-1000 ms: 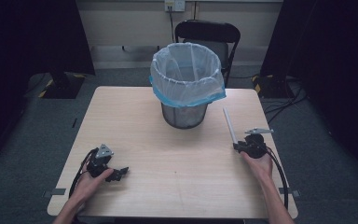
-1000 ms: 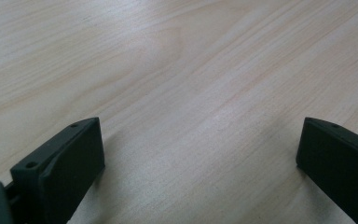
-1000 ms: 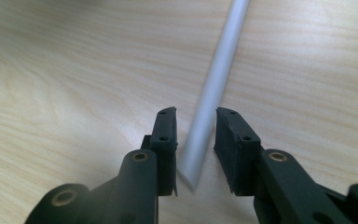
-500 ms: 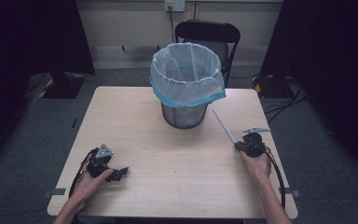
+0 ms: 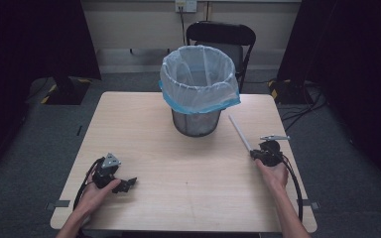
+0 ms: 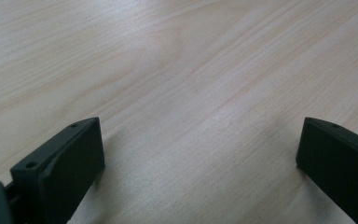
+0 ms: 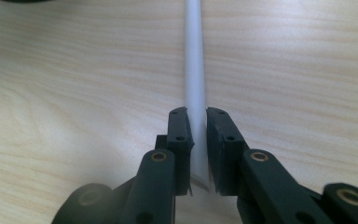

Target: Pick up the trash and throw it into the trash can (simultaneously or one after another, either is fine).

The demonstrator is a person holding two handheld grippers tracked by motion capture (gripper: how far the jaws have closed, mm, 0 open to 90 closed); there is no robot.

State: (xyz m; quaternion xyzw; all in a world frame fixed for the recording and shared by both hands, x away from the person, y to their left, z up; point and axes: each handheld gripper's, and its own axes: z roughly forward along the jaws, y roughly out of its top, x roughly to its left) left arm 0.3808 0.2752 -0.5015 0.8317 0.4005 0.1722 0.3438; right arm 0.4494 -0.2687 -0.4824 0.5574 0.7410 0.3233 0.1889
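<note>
A thin white rod (image 5: 239, 131) lies low over the wooden table (image 5: 178, 168), its far end pointing toward the bin. My right gripper (image 5: 254, 154) is shut on the rod's near end. In the right gripper view the jaws (image 7: 196, 112) press the rod (image 7: 195, 56) from both sides. At the front left, my left gripper (image 5: 122, 182) rests on the table in a hand. Its jaws (image 6: 200, 126) stand wide open, with bare wood between them.
A wire-mesh waste bin (image 5: 197, 123) lined with a translucent bag with a blue edge (image 5: 198, 79) stands at the back middle of the table. Behind the table is a black folding chair (image 5: 221, 37). Cables trail from both grippers.
The rod's far end has swung left, toward the bin, and now lies more slanted. Both hands have stayed where they were.
</note>
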